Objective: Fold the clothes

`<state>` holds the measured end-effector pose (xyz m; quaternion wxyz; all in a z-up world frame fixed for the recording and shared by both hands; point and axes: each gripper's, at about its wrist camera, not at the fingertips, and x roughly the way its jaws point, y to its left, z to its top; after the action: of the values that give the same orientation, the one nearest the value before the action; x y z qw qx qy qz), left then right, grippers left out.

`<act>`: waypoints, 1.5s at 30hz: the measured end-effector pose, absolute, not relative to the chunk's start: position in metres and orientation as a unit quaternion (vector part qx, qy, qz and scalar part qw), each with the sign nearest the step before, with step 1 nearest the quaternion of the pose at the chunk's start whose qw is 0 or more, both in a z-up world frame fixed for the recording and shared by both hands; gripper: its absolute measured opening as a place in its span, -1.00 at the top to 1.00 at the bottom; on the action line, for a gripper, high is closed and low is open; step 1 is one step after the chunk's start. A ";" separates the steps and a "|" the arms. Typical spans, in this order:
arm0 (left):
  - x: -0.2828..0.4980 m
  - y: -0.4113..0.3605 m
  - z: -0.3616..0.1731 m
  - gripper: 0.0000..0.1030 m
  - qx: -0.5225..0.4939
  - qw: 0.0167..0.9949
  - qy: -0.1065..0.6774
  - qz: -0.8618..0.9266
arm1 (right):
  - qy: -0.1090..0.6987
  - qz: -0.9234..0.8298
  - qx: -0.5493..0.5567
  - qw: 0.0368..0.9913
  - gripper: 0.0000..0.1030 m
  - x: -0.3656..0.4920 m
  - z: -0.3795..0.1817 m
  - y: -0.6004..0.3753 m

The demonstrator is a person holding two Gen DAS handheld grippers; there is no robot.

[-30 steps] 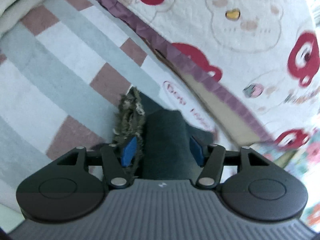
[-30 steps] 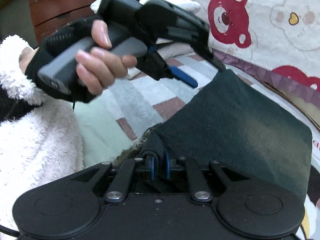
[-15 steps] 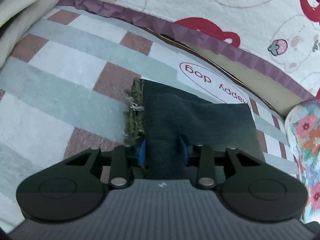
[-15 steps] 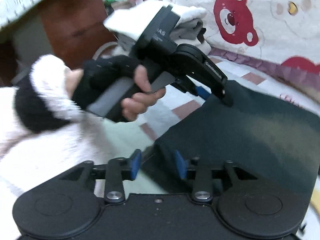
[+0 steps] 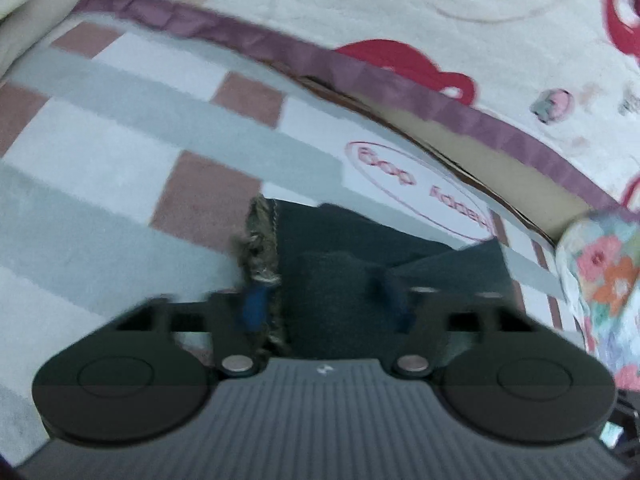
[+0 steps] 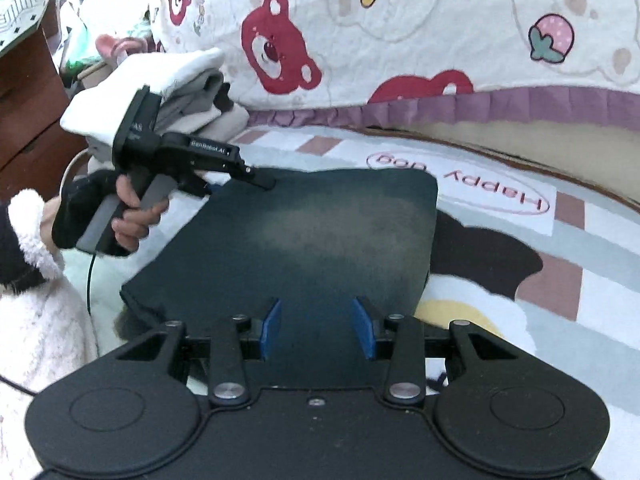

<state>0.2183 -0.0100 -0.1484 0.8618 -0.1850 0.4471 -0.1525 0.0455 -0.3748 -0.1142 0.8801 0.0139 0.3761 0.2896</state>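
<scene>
A dark teal garment (image 6: 320, 232), folded into a rectangle, lies flat on the checked sheet. Its frayed hem (image 5: 260, 256) shows in the left wrist view. My left gripper (image 6: 240, 186) sits at the garment's far left corner, held by a gloved hand. In its own view the left gripper (image 5: 325, 300) has a thick fold of the garment (image 5: 340, 240) filling the gap between its blue pads, and the hem lies against the left pad. My right gripper (image 6: 318, 328) hovers open over the garment's near edge, its pads apart and not touching the fabric.
A bear-print quilt (image 6: 400, 40) with a purple frill rises behind the sheet (image 6: 580, 320). A stack of folded white and grey clothes (image 6: 180, 88) sits at the back left beside wooden drawers (image 6: 28, 112). Floral fabric (image 5: 604, 272) lies to the right. A fleece sleeve (image 6: 40, 320) is at the left.
My right gripper has opened, let go of the garment's near edge and drawn back. The garment, held up a second ago, now lies flat. The left gripper has come down with its corner.
</scene>
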 end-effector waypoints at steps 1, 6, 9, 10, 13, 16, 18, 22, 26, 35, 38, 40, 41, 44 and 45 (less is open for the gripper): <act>0.214 -0.014 -0.144 0.35 -0.166 0.869 0.438 -0.158 | 0.379 0.290 0.015 0.879 0.13 0.046 -0.116 -0.374; 0.188 -0.047 -0.120 0.47 -0.049 0.909 0.384 -0.157 | 0.382 0.288 0.008 0.878 0.11 0.049 -0.123 -0.371; 0.188 -0.049 -0.119 0.47 -0.046 0.910 0.381 -0.154 | 0.382 0.290 0.010 0.878 0.10 0.052 -0.123 -0.371; 0.190 -0.047 -0.121 0.44 -0.053 0.909 0.385 -0.153 | 0.383 0.292 0.013 0.876 0.09 0.052 -0.123 -0.371; 0.204 -0.036 -0.135 0.19 -0.118 0.889 0.418 -0.145 | 0.384 0.298 0.015 0.874 0.06 0.052 -0.124 -0.369; 0.211 -0.028 -0.146 0.22 -0.163 0.875 0.432 -0.146 | 0.383 0.300 0.016 0.873 0.04 0.052 -0.126 -0.369; 0.214 -0.026 -0.150 0.44 -0.180 0.870 0.436 -0.147 | 0.382 0.301 0.021 0.873 0.04 0.052 -0.127 -0.371; 0.195 -0.064 -0.116 0.66 -0.060 0.914 0.367 -0.160 | 0.381 0.302 0.022 0.874 0.03 0.052 -0.129 -0.374; 0.207 -0.080 -0.092 0.67 -0.052 0.920 0.347 -0.173 | 0.380 0.299 0.019 0.875 0.00 0.052 -0.128 -0.376; 0.242 -0.074 -0.116 0.71 -0.041 0.922 0.361 -0.134 | 0.379 0.349 -0.016 0.857 -0.03 0.060 -0.125 -0.348; 0.241 -0.047 -0.121 0.66 -0.123 0.900 0.398 -0.131 | 0.382 0.359 -0.026 0.851 -0.03 0.058 -0.125 -0.339; 0.234 -0.027 -0.119 0.53 -0.173 0.886 0.408 -0.136 | 0.380 0.365 -0.032 0.850 -0.03 0.054 -0.123 -0.336; 0.229 -0.018 -0.120 0.49 -0.190 0.880 0.415 -0.131 | 0.376 0.370 -0.043 0.848 -0.03 0.051 -0.122 -0.333; 0.210 0.005 -0.127 0.11 -0.230 0.864 0.436 -0.103 | 0.365 0.386 -0.074 0.844 -0.04 0.041 -0.119 -0.324; 0.202 0.011 -0.128 0.09 -0.244 0.858 0.441 -0.096 | 0.361 0.392 -0.087 0.841 -0.06 0.038 -0.118 -0.319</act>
<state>0.2016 0.0108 -0.1285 0.8584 -0.2435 0.4411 -0.0961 0.0380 -0.3185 -0.1183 0.8414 -0.0869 0.3613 0.3924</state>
